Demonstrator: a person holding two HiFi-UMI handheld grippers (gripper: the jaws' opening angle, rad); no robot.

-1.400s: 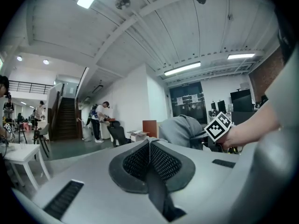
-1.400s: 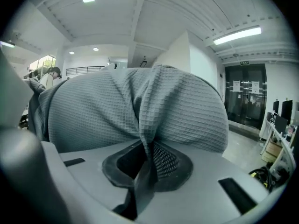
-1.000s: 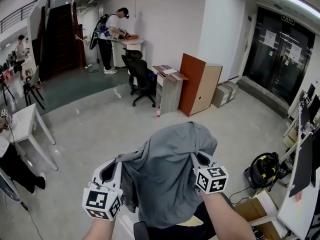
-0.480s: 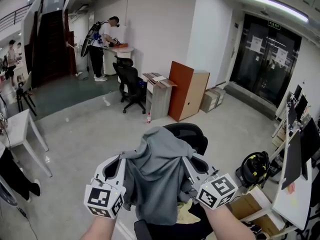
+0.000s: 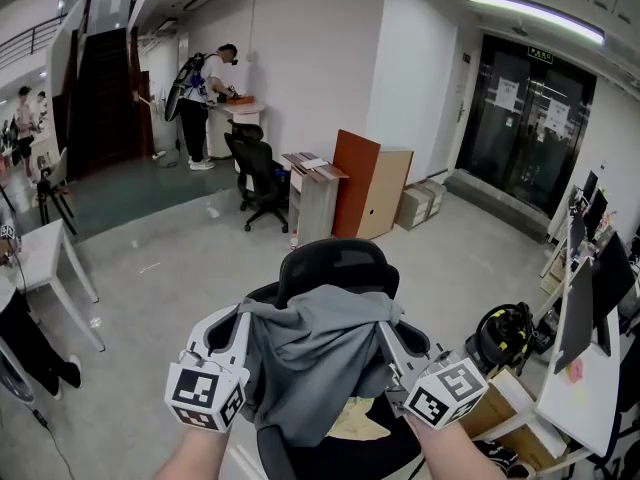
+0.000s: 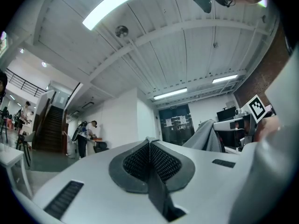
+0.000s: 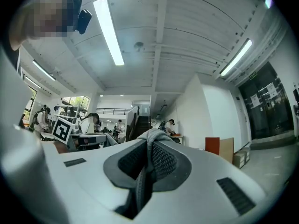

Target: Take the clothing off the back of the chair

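A wooden cabinet (image 5: 375,188) stands just beside cardboard boxes (image 5: 419,204).

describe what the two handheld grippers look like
Both the left gripper and right gripper have pale grey, wedge-shaped shells with dark slots. Each carries a white cube printed with black square markers. The fingers are lined with dark grid-textured pads. No sleeves show.

Left gripper (image 5: 243,320) and right gripper (image 5: 386,328) point forward side by side, near level, fingers (image 5: 226,334) clamped shut.
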